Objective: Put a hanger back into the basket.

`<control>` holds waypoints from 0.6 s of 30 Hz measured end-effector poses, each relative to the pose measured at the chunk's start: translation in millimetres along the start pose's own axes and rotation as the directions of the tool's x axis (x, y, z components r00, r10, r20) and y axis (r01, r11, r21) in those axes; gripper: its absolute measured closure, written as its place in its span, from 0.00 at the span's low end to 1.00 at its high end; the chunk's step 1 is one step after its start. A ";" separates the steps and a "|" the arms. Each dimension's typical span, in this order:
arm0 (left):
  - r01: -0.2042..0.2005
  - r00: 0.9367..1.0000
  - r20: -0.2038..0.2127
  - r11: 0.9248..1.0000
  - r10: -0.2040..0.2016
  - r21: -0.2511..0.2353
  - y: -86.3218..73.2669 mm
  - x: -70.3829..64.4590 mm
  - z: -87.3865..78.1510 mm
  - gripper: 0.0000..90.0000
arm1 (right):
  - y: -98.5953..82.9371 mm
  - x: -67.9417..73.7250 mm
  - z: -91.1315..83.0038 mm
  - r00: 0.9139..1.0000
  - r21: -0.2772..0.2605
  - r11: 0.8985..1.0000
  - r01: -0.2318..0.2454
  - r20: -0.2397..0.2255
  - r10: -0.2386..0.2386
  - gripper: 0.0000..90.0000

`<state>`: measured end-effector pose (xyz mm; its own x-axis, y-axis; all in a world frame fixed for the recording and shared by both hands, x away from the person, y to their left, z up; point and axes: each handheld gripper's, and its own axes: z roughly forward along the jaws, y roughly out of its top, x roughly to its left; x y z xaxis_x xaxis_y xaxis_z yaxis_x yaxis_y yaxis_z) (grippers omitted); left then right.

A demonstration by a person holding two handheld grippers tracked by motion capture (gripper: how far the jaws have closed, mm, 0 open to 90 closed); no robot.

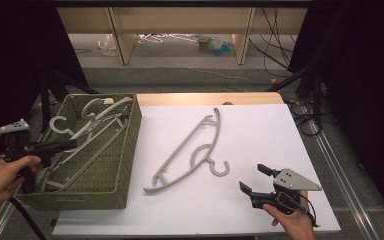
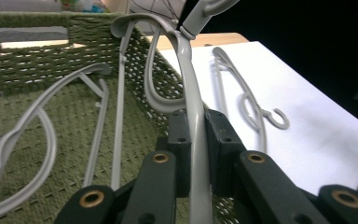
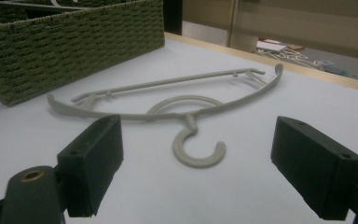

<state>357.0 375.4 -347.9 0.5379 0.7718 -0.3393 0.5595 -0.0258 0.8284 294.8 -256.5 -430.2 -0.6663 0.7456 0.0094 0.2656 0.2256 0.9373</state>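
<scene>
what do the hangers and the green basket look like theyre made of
The hanger on the table and the hanger clamped in the left gripper look like moulded grey plastic: one even colour, smooth rounded edges, a dull sheen. The basket looks woven from green cord or paper rope, going by its ribbed rows; the exact fibre cannot be told.

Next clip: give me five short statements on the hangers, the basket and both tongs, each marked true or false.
1. The left tongs are shut on a grey plastic hanger. True.
2. The right tongs hold a hanger. False: they are open, holding nothing.
3. One grey hanger on the white tabletop lies outside the green woven basket. True.
4. The basket holds no hangers. False: several lie in it.
5. The basket sits at the table's right. False: it is at the left.
</scene>
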 end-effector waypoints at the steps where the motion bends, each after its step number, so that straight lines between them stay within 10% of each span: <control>1: 0.004 1.000 -0.007 1.000 -0.004 0.007 0.4 2.5 1.5 0.90 | -0.3 1.2 0.4 1.000 -0.002 1.000 -0.012 0.001 0.012 0.20; 18: 0.012 0.991 -0.131 0.992 0.004 0.126 -5.6 21.0 20.2 0.87 | -0.9 1.3 2.2 1.000 0.008 1.000 -0.008 -0.004 0.008 0.20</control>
<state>378.0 378.9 -368.7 0.4530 0.8482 -0.2745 0.6412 -0.0961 0.7613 295.2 -254.3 -431.7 -0.6670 0.7448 0.0183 0.2762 0.2244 0.9345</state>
